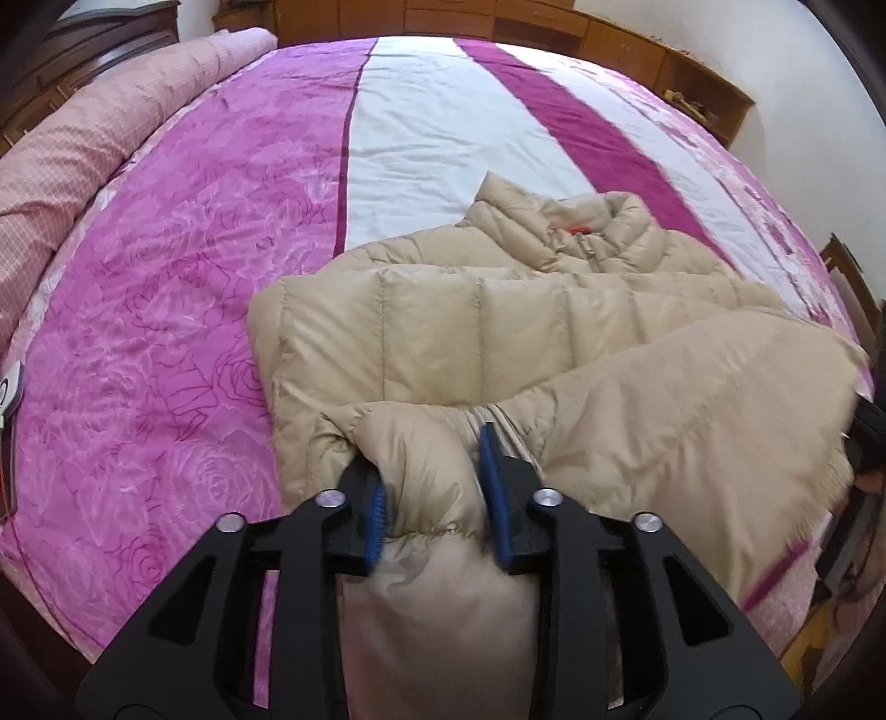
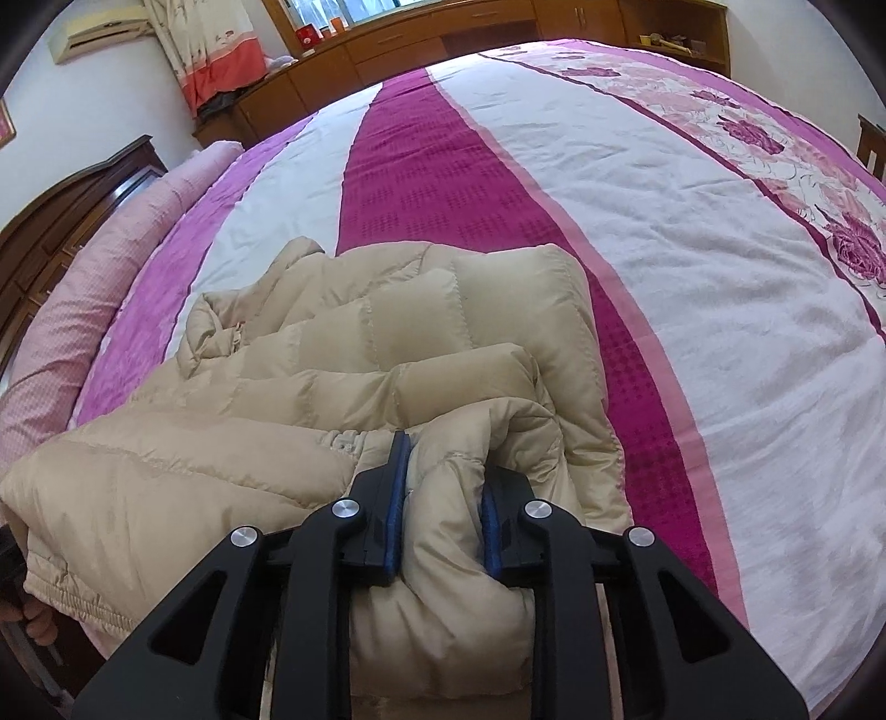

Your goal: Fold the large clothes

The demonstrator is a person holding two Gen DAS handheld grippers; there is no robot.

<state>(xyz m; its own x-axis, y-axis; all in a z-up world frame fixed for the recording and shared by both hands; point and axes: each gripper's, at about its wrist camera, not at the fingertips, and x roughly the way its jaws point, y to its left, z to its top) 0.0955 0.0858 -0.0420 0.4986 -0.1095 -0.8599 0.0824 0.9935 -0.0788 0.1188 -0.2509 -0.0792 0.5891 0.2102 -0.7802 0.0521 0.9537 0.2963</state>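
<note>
Pinching bunched hem folds, both left claw (image 1: 434, 487) and right claw (image 2: 443, 501) hide the beige jacket's (image 1: 443, 327) edge.

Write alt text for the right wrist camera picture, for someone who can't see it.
The right gripper is clamped on a bunched edge of a beige puffer jacket lying on a bed with a pink, magenta and white striped cover. Wooden cabinets line the far wall.

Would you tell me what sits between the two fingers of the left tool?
A bunched fold of the beige down jacket fills the gap of the left tool; the left wrist view shows its blue pads pressing on it.
</note>
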